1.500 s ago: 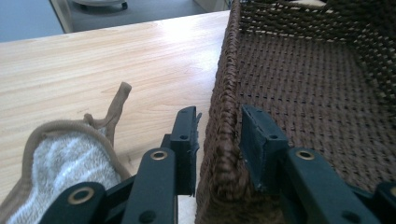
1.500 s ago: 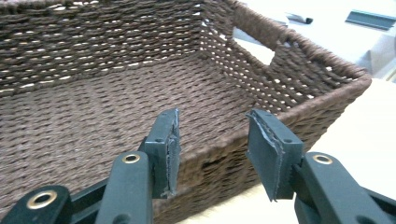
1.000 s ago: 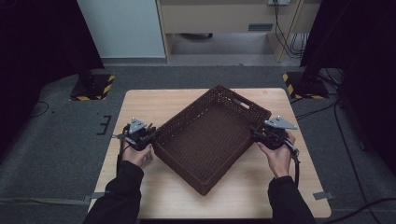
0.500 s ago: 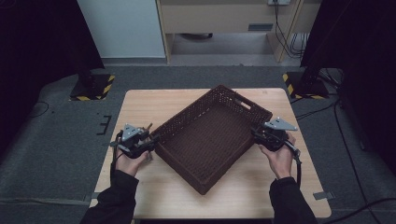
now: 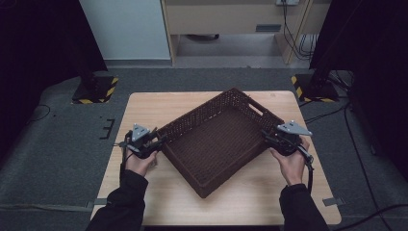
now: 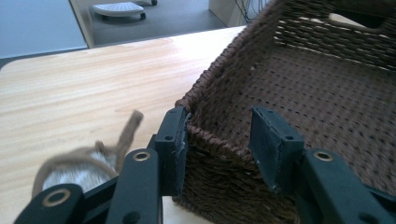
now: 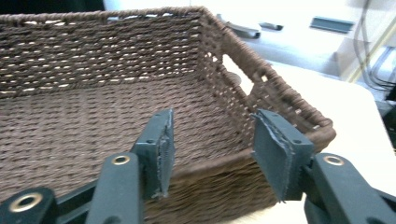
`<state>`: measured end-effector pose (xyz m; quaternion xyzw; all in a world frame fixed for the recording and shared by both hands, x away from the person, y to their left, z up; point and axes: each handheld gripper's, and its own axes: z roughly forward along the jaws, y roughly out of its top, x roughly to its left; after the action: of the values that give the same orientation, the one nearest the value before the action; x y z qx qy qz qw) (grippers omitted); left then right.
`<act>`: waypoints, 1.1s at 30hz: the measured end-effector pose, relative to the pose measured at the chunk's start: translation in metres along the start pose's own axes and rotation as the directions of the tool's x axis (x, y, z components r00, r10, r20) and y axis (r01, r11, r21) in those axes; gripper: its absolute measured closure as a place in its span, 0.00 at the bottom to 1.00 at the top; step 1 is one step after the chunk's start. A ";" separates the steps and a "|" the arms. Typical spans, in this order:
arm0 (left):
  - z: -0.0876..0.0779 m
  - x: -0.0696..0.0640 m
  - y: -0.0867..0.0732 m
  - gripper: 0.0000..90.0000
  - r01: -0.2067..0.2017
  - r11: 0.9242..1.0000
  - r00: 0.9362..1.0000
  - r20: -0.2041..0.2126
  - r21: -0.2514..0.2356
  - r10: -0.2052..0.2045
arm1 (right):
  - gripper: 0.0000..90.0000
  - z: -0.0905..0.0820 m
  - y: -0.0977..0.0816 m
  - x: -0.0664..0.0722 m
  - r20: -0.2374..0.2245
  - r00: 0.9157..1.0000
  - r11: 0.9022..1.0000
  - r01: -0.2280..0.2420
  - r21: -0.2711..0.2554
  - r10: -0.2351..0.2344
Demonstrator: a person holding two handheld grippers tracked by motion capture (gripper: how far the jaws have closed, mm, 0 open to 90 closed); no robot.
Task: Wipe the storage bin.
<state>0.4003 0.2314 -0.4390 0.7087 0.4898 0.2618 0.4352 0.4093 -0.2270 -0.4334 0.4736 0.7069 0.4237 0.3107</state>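
A: Where's the basket [image 5: 219,139] now?
B: Centre of the high view, sitting skewed on the wooden table [image 5: 144,108]; dark brown weave, one corner pointing at the bottom of the frame.

A: And the grippers?
B: Left gripper [image 5: 156,143] at the basket's left corner, mid-left of frame; right gripper [image 5: 266,136] at the right corner, mid-right; a hand behind each.

A: Clenched on it?
B: No; from above can't tell, too small. Left gripper view [image 6: 219,140] settles it: jaws straddle the rim at the corner, left pad against the outer wall, right pad inside w/ a clear gap; just been closing a bit, rim between them, not pinched. Right gripper view [image 7: 212,144]: jaws released, just been opening; the near wall passes between them low in frame, neither pad pressing on it.

A: Anything else the close views add?
B: Left one shows a tan cord loop [image 6: 84,156] lower left on the table; right one shows the cut-out handle [image 7: 238,74] in the basket's end wall, upper right; the overhead adds the yellow-black striped stand bases [image 5: 94,90] on the floor.

A: Any brand, label, writing?
B: None legible.
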 end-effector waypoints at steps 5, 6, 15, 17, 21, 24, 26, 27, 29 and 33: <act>0.001 -0.001 0.001 0.58 0.015 1.000 1.000 0.018 0.006 -0.015 | 0.50 0.003 -0.004 -0.005 0.009 1.000 0.999 0.029 0.041 -0.029; -0.001 -0.003 0.000 0.56 0.014 1.000 1.000 0.025 0.009 -0.014 | 0.51 0.004 -0.004 -0.005 0.013 0.999 0.998 0.046 0.043 -0.047; -0.015 -0.025 -0.010 0.41 -0.018 1.000 0.997 0.073 0.017 0.017 | 0.55 0.000 -0.008 -0.004 0.000 1.000 0.999 0.018 0.033 -0.018; -0.013 -0.029 -0.012 0.40 -0.008 1.000 0.997 0.081 0.025 0.006 | 0.56 -0.002 -0.007 -0.004 -0.012 1.000 0.999 0.011 0.038 -0.011; -0.010 -0.032 -0.012 0.40 -0.042 0.999 0.997 0.071 0.023 0.040 | 0.54 -0.005 -0.005 -0.008 0.006 1.000 0.999 0.016 0.033 -0.016; -0.004 -0.027 -0.009 0.42 -0.043 0.999 0.996 0.078 0.017 0.041 | 0.53 -0.007 -0.004 -0.013 0.027 1.000 1.000 -0.005 0.011 0.004; 0.002 -0.022 -0.007 0.43 -0.039 0.999 0.996 0.076 0.014 0.038 | 0.51 -0.009 -0.003 -0.016 0.035 0.999 1.000 -0.015 0.001 0.015; 0.004 -0.020 -0.006 0.44 -0.037 0.999 0.997 0.074 0.013 0.036 | 0.49 -0.009 -0.003 -0.018 0.044 0.999 1.000 -0.015 -0.005 0.015; 0.009 -0.017 -0.004 0.45 -0.036 0.999 0.997 0.068 0.014 0.035 | 0.48 -0.009 -0.003 -0.021 0.056 0.998 1.000 -0.018 -0.006 0.019; 0.014 -0.013 -0.002 0.47 -0.022 1.000 0.998 0.066 0.014 0.021 | 0.46 -0.005 -0.008 -0.031 0.077 0.996 0.999 -0.037 -0.002 0.037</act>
<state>0.4058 0.2150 -0.4465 0.7252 0.4696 0.2395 0.4430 0.4128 -0.2593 -0.4373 0.5025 0.6854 0.4109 0.3301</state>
